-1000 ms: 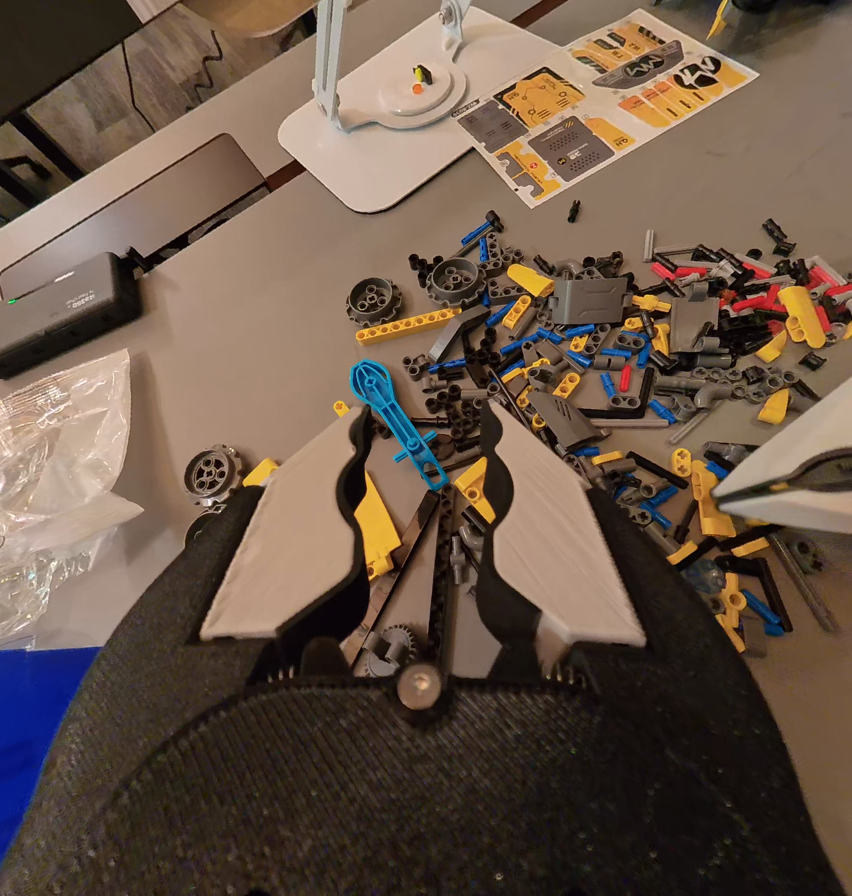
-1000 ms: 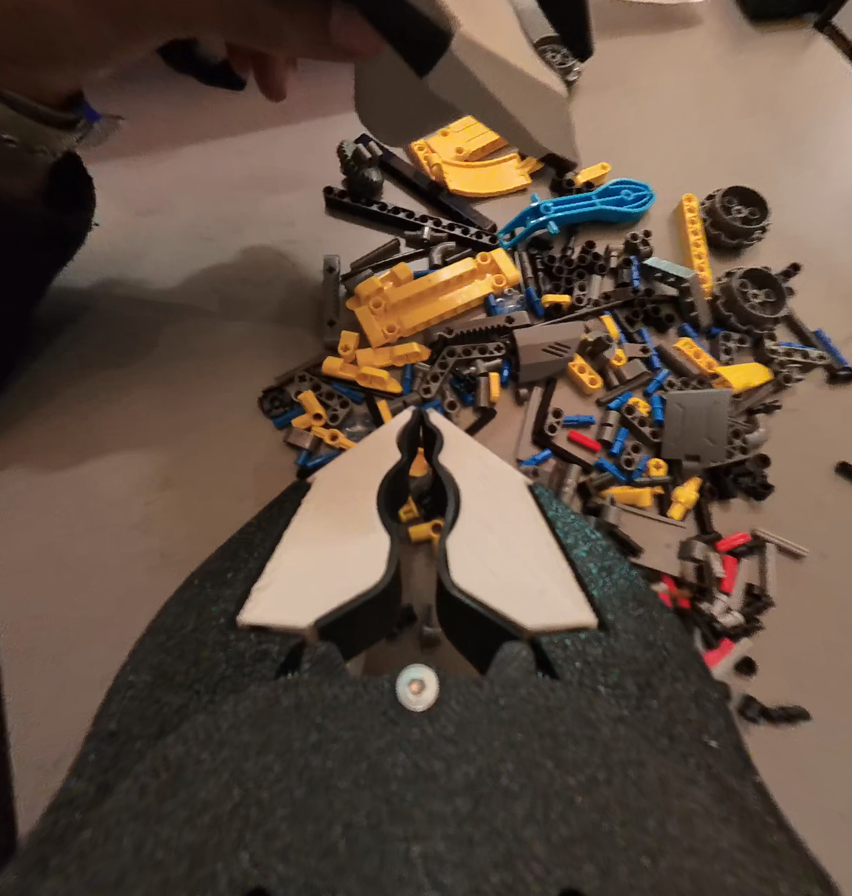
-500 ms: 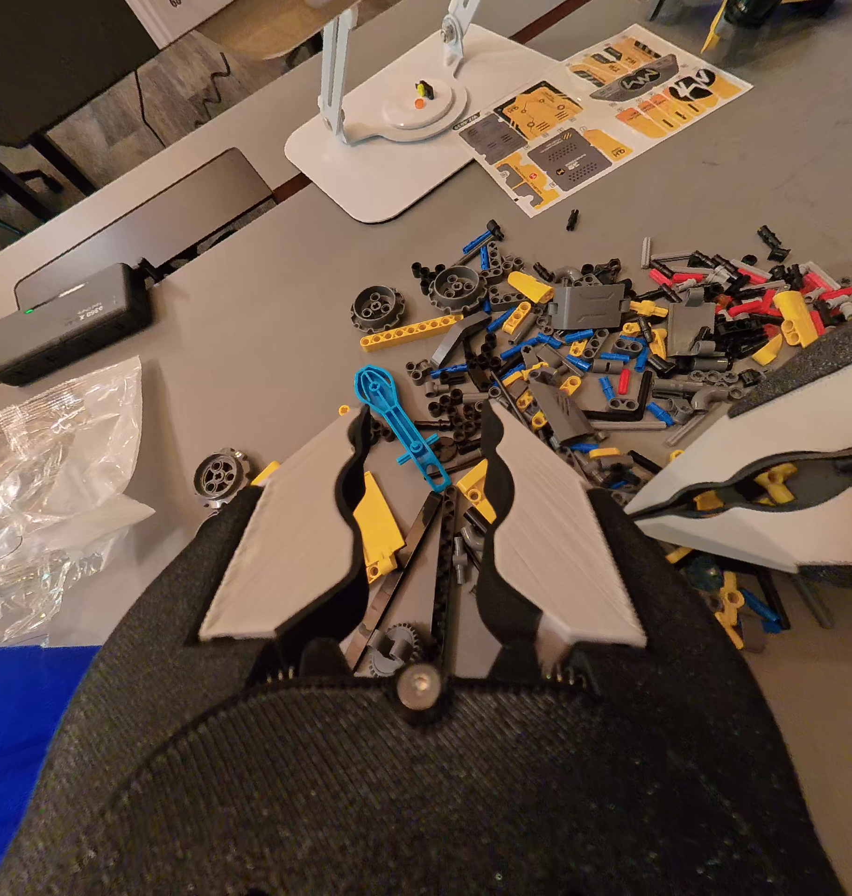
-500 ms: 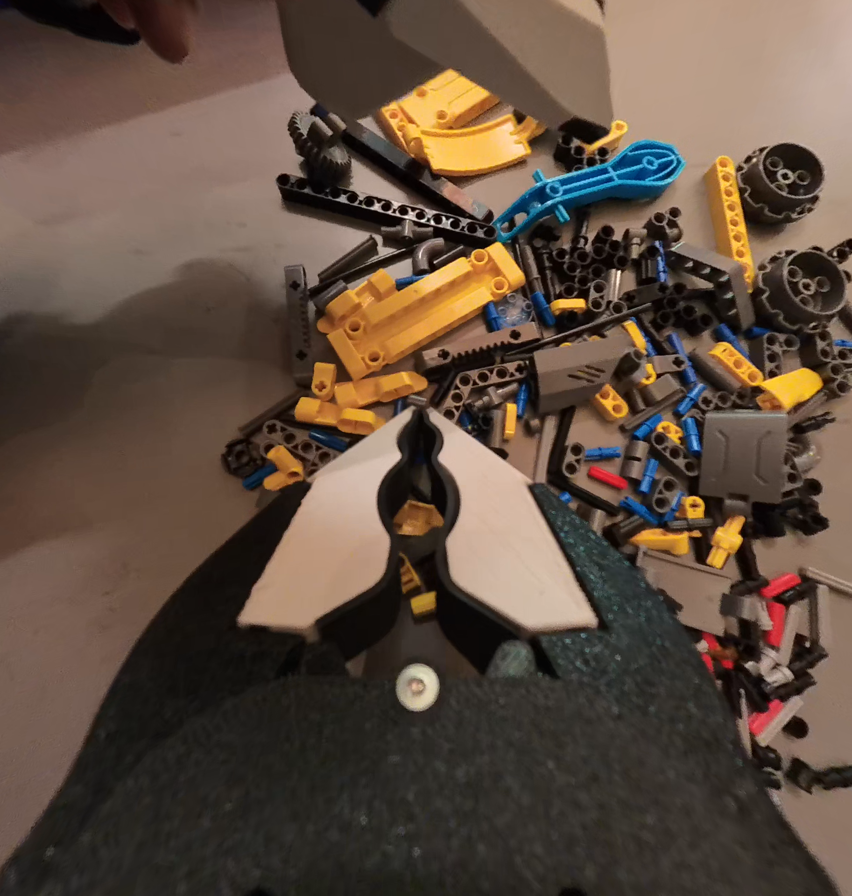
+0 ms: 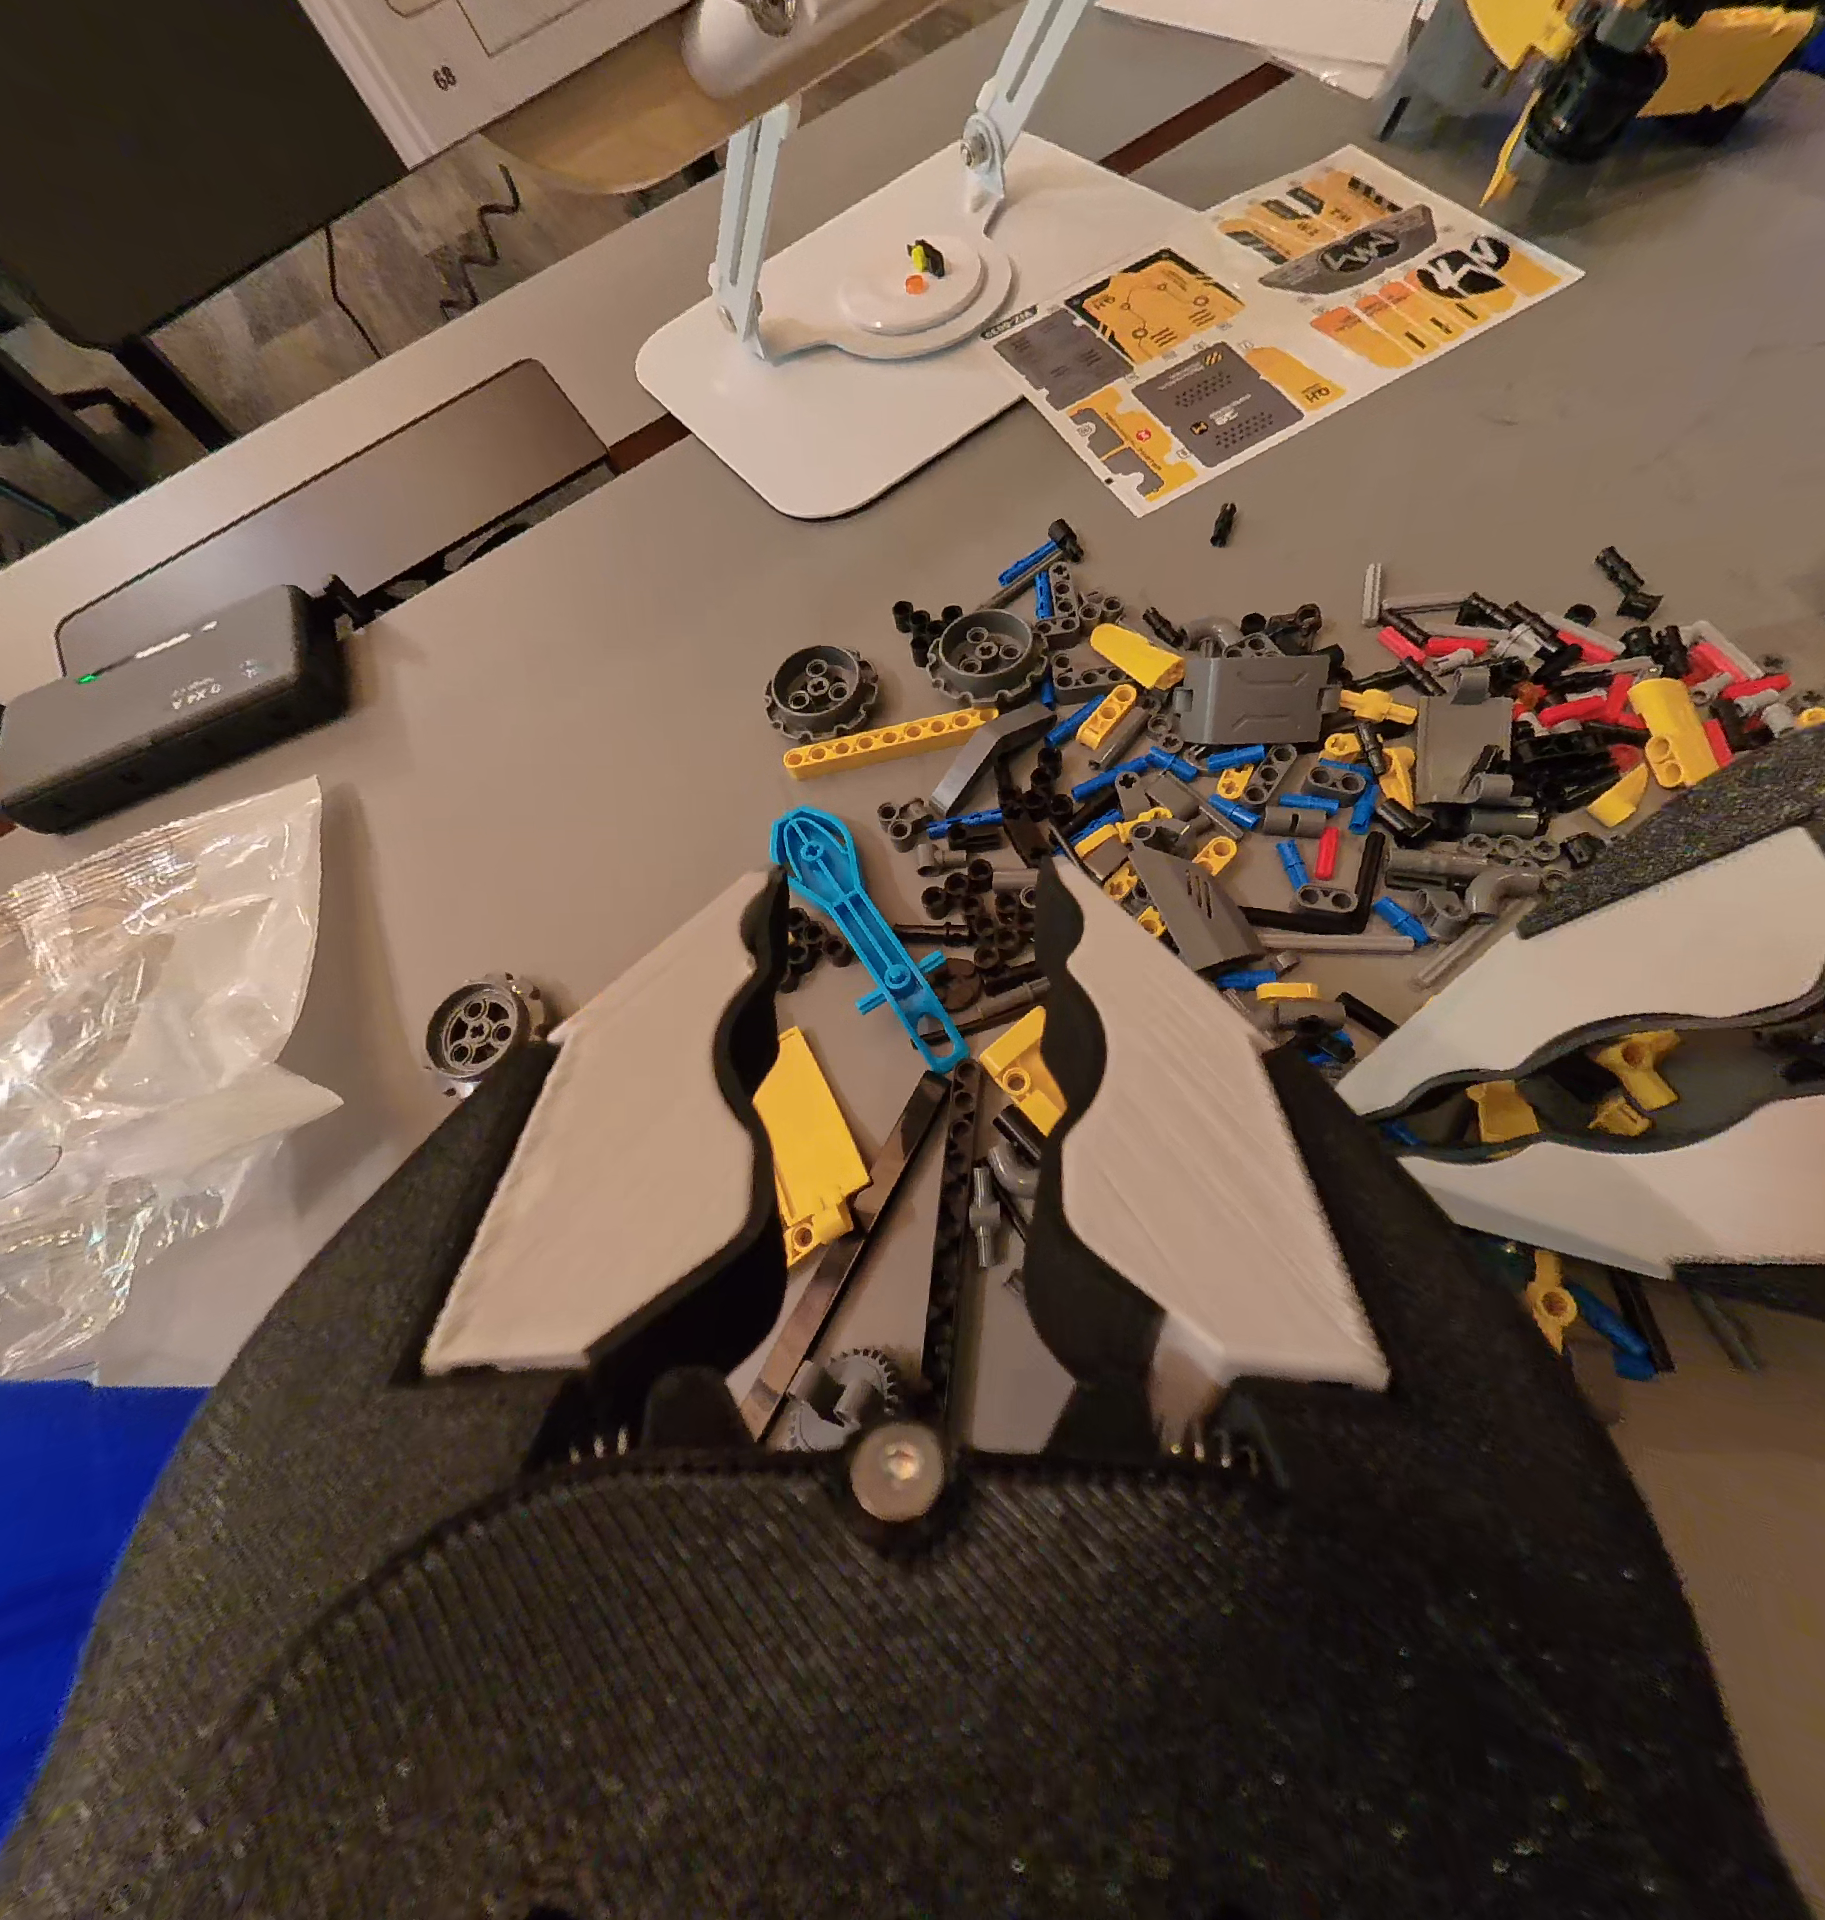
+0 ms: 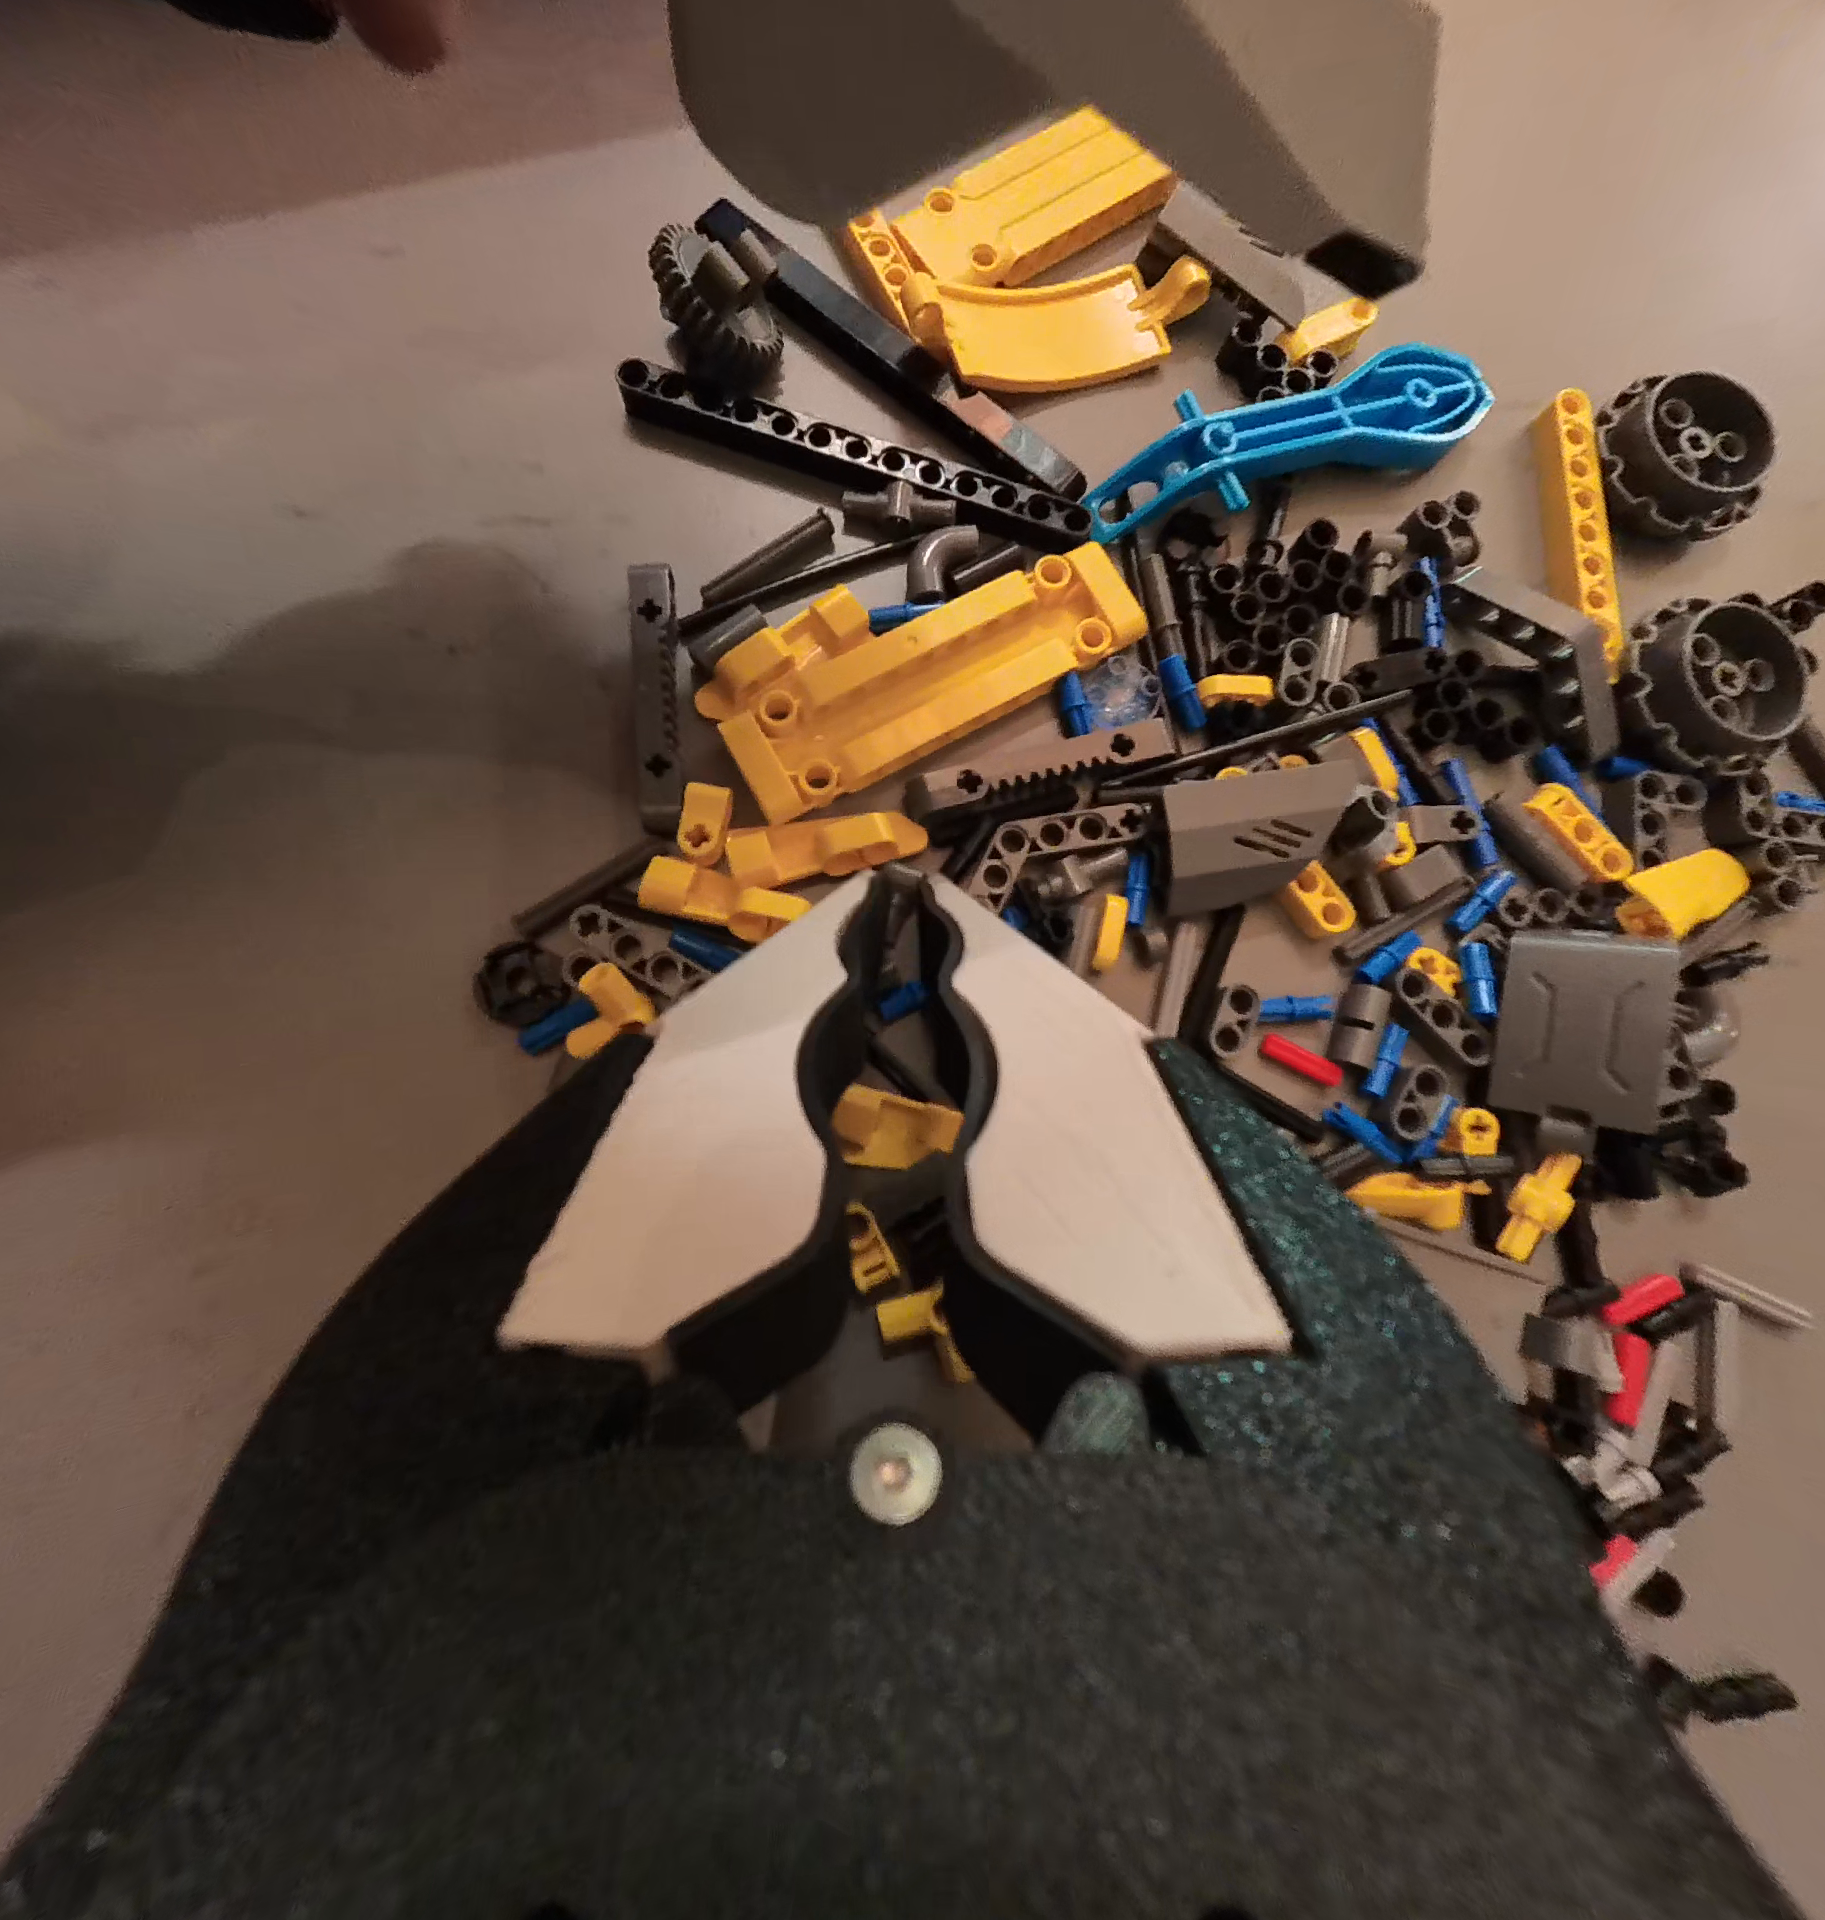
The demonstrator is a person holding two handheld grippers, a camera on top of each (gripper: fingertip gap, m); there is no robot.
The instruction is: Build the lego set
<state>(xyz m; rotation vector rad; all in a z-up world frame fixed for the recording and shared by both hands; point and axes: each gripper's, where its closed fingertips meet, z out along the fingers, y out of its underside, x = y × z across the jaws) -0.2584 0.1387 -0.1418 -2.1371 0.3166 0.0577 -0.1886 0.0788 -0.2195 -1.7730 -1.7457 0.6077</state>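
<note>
A pile of small building parts (image 5: 1303, 790) in yellow, blue, black, grey and red lies on the grey table (image 5: 575, 644). My left gripper (image 5: 913, 883) is open and empty, low over the pile's near-left edge. Between its fingers I see a light blue tool-shaped part (image 5: 856, 935), a yellow panel (image 5: 804, 1132) and black beams. My right gripper (image 6: 897, 888) is shut, with nothing visibly held, over yellow and grey pieces. It also shows at the right of the left wrist view (image 5: 1349, 1107). The blue part (image 6: 1303, 436) lies beyond it, under a left gripper finger (image 6: 1043, 104).
A white stand base (image 5: 835, 416) and a sticker sheet (image 5: 1282, 322) lie behind the pile. A black box (image 5: 170, 707) and a clear plastic bag (image 5: 108, 1039) are at the left. Grey wheels (image 5: 820, 701) sit at the pile's edge. A yellow model (image 5: 1614, 62) stands far right. The yellow model (image 5: 1614, 62) is about 35 cm from both grippers' fingertips.
My right gripper has moved forward over the pile, closer to my left gripper, staying shut. My left gripper stays open and has pulled back slightly.
</note>
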